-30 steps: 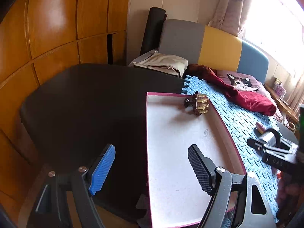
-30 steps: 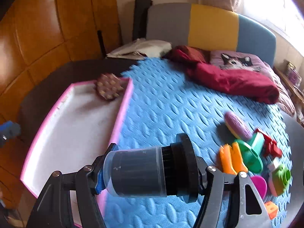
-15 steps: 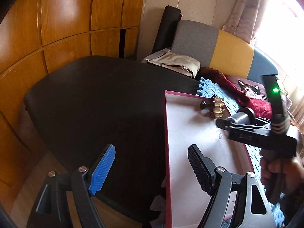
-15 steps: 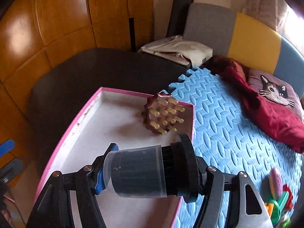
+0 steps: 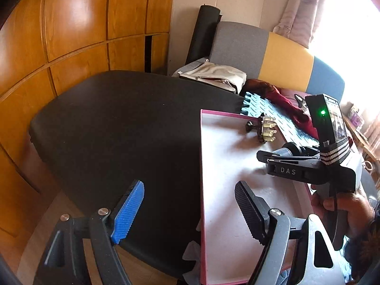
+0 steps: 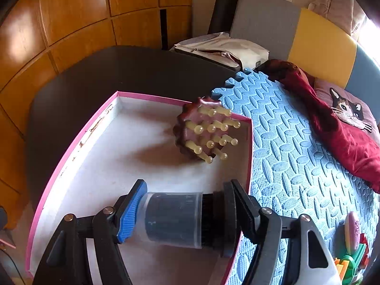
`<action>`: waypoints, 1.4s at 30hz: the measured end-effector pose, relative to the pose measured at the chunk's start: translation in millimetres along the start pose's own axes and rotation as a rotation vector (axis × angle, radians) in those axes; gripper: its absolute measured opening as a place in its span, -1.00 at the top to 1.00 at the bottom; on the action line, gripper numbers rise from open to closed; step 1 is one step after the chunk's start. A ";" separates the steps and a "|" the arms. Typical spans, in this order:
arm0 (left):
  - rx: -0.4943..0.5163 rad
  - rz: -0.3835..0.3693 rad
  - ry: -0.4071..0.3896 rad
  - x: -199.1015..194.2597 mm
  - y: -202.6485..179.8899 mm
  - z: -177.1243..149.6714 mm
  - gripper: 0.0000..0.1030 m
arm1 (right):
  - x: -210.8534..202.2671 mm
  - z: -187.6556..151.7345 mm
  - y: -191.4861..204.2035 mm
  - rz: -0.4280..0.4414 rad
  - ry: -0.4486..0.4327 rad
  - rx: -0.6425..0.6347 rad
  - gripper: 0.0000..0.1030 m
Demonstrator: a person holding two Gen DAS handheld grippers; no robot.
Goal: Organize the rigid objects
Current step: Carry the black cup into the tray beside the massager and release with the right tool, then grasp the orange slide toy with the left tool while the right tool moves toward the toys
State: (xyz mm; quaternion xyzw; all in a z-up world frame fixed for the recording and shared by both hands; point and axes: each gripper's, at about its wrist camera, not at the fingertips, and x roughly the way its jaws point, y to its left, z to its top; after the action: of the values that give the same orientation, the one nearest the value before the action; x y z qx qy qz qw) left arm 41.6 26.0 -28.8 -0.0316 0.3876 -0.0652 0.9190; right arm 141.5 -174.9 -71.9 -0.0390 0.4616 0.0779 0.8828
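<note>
My right gripper [image 6: 185,216] is shut on a dark brush with a clear cap [image 6: 175,218], held sideways just above the white floor of the pink-rimmed tray [image 6: 71,152]. A brown massage comb with cream pegs [image 6: 204,133] lies on its side at the tray's far end, also in the left wrist view [image 5: 263,128]. My left gripper [image 5: 190,209] is open and empty, over the tray's left rim [image 5: 201,166] and the black table [image 5: 118,123]. The right gripper [image 5: 306,163] shows there over the tray's right side.
A blue foam mat [image 6: 296,147] lies right of the tray with a red cloth [image 6: 337,128] and a cat cushion [image 6: 349,109]. Colourful plastic toys [image 6: 351,254] sit at the mat's near right. A beige bag [image 5: 213,76] lies at the table's back.
My right gripper has carried the brush leftward from over the mat to over the tray and lowered it toward the tray floor. My left gripper has drifted left.
</note>
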 end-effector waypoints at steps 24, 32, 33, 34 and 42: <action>0.091 -0.059 0.020 -5.9 -36.2 -6.8 -0.56 | -114.8 -84.4 -81.9 -0.041 -0.154 0.238 -0.43; 0.166 -0.103 0.019 -7.8 -67.7 -5.4 -0.56 | -166.3 -128.2 -165.7 -0.204 -0.205 0.388 -0.43; 0.172 -0.113 0.019 -8.0 -70.9 -4.8 -0.56 | -172.7 -133.5 -175.5 -0.225 -0.213 0.411 -0.43; 0.181 -0.126 0.018 -9.4 -76.2 -5.1 -0.56 | -179.2 -139.2 -188.0 -0.251 -0.221 0.441 -0.43; 0.335 -0.256 0.047 -12.4 -138.3 -9.3 -0.56 | -194.5 -184.7 -263.5 -0.394 -0.249 0.679 -0.43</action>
State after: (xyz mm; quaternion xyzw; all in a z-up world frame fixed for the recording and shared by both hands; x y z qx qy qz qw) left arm 13.2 -109.1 -11.4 0.0741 0.3856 -0.2457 0.8863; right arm -71.4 -480.1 -18.4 0.1765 0.3343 -0.2453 0.8927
